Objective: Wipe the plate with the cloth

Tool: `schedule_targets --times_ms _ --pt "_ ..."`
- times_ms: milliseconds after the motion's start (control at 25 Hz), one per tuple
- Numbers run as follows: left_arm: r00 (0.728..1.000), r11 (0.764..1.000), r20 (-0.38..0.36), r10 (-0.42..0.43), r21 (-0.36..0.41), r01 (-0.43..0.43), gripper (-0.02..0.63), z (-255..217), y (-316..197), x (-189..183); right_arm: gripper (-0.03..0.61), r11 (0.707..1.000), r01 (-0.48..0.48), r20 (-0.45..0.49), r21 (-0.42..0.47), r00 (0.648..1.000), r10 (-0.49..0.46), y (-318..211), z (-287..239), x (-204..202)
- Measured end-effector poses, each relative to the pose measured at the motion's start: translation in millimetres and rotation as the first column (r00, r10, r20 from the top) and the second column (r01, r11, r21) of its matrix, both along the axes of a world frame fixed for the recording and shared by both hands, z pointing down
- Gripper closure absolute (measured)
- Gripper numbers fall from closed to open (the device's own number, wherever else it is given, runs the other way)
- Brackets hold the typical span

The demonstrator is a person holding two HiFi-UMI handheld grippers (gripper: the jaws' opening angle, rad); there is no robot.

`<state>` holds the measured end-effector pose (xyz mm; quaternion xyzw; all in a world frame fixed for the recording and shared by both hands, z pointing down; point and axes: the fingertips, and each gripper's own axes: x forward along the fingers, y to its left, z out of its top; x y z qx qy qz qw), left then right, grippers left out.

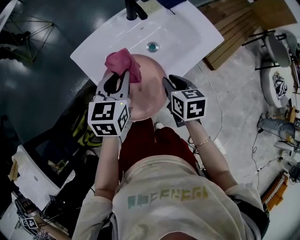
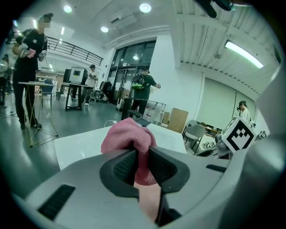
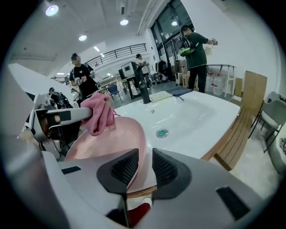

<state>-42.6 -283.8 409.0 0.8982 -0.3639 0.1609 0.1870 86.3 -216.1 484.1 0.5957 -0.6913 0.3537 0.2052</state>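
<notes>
A pale pink plate [image 1: 149, 91] is held in the air at the near edge of a white sink; my right gripper [image 1: 169, 86] is shut on its right rim. The plate [image 3: 114, 143] fills the left of the right gripper view, its rim pinched between the dark pads [image 3: 126, 166]. My left gripper [image 1: 117, 79] is shut on a bunched pink cloth [image 1: 123, 63], which lies against the plate's upper left part. In the left gripper view the cloth [image 2: 128, 138] bulges out above the jaws.
The white sink [image 1: 154, 37] has a green drain [image 1: 152, 47] and a dark tap [image 1: 133, 9] at the back. Wooden boards [image 1: 234, 28] lie on the floor to the right. Several people stand in the hall behind. Cables [image 1: 262, 159] cross the floor at right.
</notes>
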Motion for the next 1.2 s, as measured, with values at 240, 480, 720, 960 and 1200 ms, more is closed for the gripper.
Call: schedule_targets --times_ms 240,480,720,960,1200 --pt "1.0 1.0 0.008 0.009 -0.021 -0.009 0.546 6.6 1.9 2.2 0.482 1.0 0.001 -0.005 -0.024 1.0 -0.001 -0.7 6.7 0.0" --pt "1.0 0.999 0.019 0.015 -0.044 -0.014 0.546 14.0 -7.3 5.2 0.5 0.999 0.01 -0.022 -0.031 1.0 -0.01 -11.0 11.9 1.3" --pt "0.998 0.998 0.056 0.032 -0.049 -0.03 0.546 12.9 -2.5 4.3 0.513 1.0 0.01 -0.06 -0.018 0.998 -0.011 -9.3 10.7 -0.9" --pt "0.991 0.994 0.078 0.109 -0.038 -0.107 0.546 -2.6 -1.2 26.1 0.514 1.0 0.004 -0.075 -0.008 0.997 -0.005 -9.4 9.5 -0.5" --pt "0.965 0.972 0.117 0.234 -0.05 -0.23 0.546 -5.5 14.7 71.7 0.513 1.0 -0.002 -0.081 -0.002 0.997 0.002 -4.7 7.3 0.6"
